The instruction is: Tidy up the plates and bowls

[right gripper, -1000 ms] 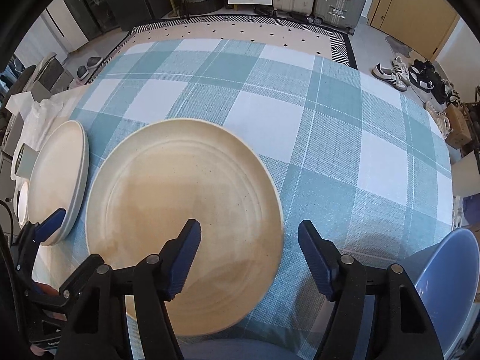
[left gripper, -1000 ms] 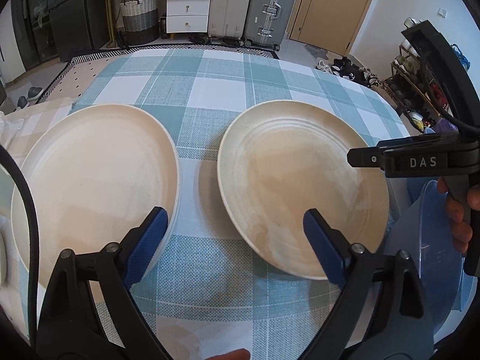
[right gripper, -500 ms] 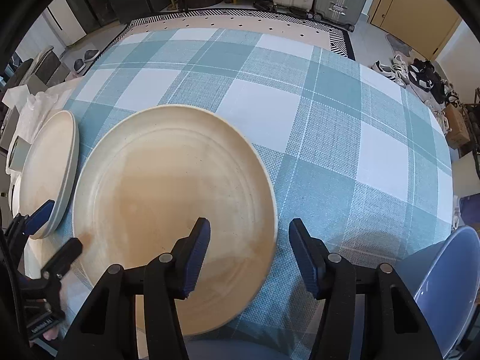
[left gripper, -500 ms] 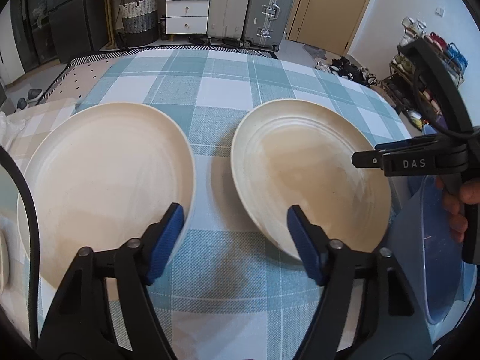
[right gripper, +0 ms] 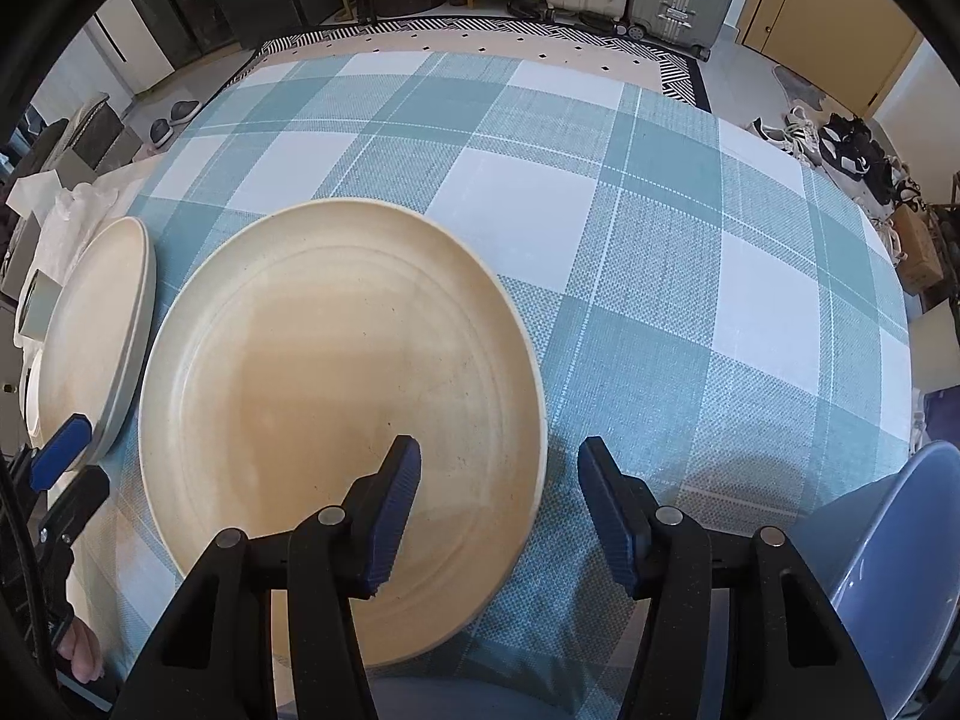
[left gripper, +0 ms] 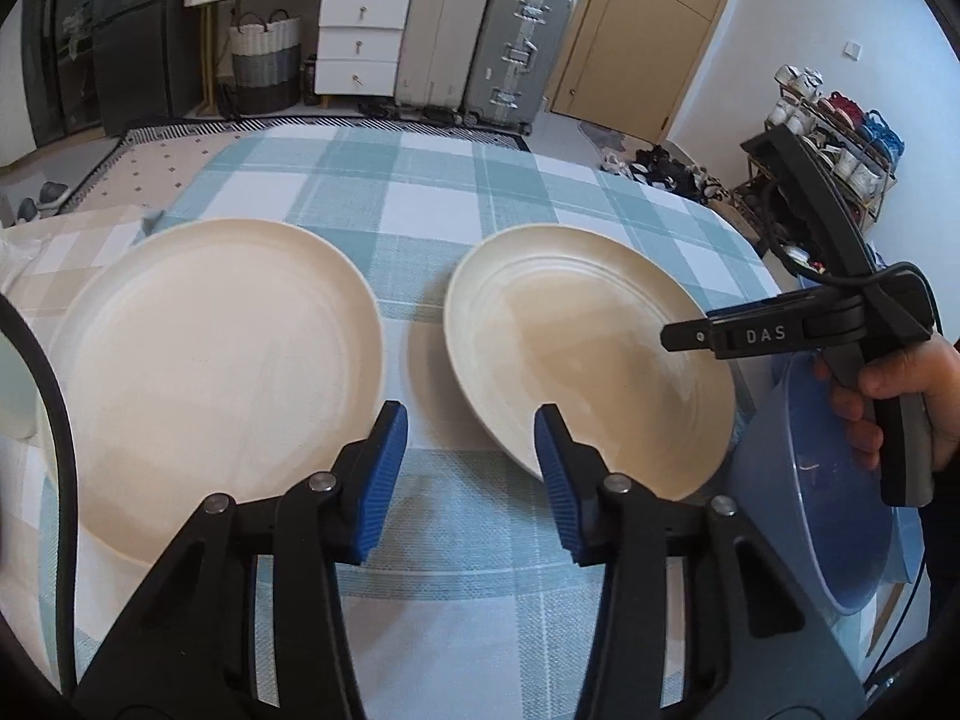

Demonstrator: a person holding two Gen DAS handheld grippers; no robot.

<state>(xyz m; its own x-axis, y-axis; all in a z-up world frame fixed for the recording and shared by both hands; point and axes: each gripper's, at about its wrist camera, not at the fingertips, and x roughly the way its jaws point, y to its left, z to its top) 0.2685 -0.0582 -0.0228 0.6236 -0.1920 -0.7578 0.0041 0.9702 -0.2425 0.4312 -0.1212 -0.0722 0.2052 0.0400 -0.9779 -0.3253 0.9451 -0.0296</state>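
1. My right hand-held gripper [right gripper: 498, 504] is spread and pinching nothing; it straddles the near-right rim of the ridged cream ceramic plate [right gripper: 336, 396], which lies flat on the checked teal-and-white surface [right gripper: 690, 276]. If I close with the lower pad riding on top of the rim, the plate skids.
2. My left hand-held gripper [left gripper: 471, 480] is also spread and empty, in the gap left of the ridged plate. It could knock the smooth cream plate stack [left gripper: 210, 372] further left.
3. The translucent blue plastic bowl [left gripper: 822, 510] sits just right of the ridged plate; a careless lift could clip it.
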